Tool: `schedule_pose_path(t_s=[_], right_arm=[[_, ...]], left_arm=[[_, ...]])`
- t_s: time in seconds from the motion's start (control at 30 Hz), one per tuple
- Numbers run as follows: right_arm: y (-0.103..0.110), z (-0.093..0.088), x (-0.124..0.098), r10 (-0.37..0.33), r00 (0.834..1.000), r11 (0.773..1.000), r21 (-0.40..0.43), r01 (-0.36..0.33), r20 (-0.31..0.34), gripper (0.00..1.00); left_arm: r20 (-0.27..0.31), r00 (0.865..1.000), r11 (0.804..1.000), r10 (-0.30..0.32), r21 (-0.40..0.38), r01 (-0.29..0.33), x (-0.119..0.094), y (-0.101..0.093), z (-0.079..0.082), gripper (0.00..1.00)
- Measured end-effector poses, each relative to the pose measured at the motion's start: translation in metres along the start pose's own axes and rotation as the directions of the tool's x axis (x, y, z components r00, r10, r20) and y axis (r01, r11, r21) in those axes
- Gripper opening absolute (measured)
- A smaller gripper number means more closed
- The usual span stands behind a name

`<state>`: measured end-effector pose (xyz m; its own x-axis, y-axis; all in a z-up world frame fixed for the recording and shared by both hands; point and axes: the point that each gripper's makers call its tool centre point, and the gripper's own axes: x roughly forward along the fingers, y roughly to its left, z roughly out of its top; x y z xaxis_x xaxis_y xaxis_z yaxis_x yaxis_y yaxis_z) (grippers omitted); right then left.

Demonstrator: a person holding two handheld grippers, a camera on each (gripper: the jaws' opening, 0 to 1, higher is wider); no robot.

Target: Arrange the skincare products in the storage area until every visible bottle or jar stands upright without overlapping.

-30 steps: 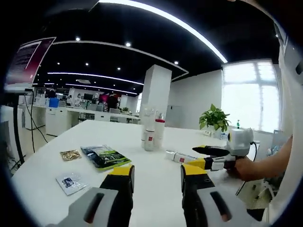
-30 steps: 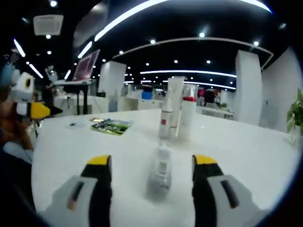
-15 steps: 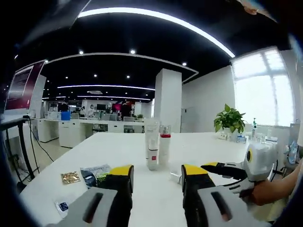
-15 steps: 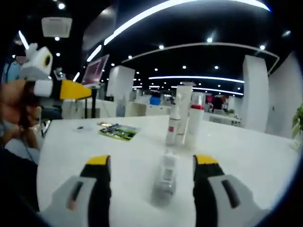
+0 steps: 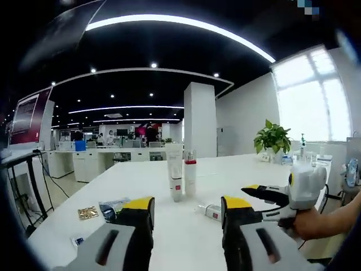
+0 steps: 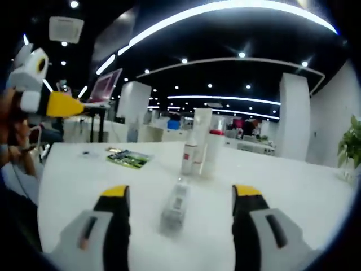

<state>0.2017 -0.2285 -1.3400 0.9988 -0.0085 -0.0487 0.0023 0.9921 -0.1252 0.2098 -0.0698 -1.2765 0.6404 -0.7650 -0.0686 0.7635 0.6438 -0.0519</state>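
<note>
Your right gripper (image 6: pixel 179 210) sits low over the white table (image 6: pixel 293 186), its 2 yellow-tipped jaws spread wide with nothing between them. Just ahead of those jaws lies 1 small clear plastic bottle with a white label (image 6: pixel 174 204), toppled on its side. Its long axis runs nearly straight away from you, roughly parallel to the jaws and between their lines, slightly left of centre. This is the product not yet standing, and the right gripper appears much the nearer to it.

In the left gripper view, your left gripper (image 5: pixel 185 219) is also wide open and holds nothing. The same fallen bottle (image 5: pixel 210 210) lies just beyond its right jaw tip, its length running across that view. Your right gripper (image 5: pixel 276 197) reaches in from the right there, held in your hand (image 5: pixel 310 221).

Farther along the table stand the upright products: a tall white tube with a red mark (image 6: pixel 188 153) beside a white bottle with a red cap (image 6: pixel 213 152), close together and looking steady. To their left lie a flat green-and-black sachet (image 6: pixel 127 158) and smaller packets (image 5: pixel 87 213).

Because the bottle points away from the right jaws, closing across its narrow body looks feasible.
</note>
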Motion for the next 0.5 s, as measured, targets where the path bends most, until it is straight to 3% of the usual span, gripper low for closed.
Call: schedule_pose_path(t_s=[0.2, 0.37, 0.5], right_arm=[[0.000, -0.005, 0.004, -0.009, 1.000, 1.000, -0.007, 0.009, -0.030, 0.72], [0.000, -0.009, 0.006, -0.016, 0.998, 1.000, -0.008, 0.015, -0.055, 0.71], [-0.006, -0.011, 0.008, -0.060, 0.996, 0.998, -0.030, 0.058, -0.071, 0.67]], left_arm=[[-0.017, 0.997, 0.997, -0.071, -0.040, 0.070, 0.015, -0.002, -0.003, 0.51], [-0.015, 0.993, 0.991, -0.119, -0.064, 0.117, 0.014, 0.008, -0.006, 0.55], [-0.019, 0.992, 0.992, -0.124, -0.017, 0.124, 0.006, 0.019, -0.010, 0.52]])
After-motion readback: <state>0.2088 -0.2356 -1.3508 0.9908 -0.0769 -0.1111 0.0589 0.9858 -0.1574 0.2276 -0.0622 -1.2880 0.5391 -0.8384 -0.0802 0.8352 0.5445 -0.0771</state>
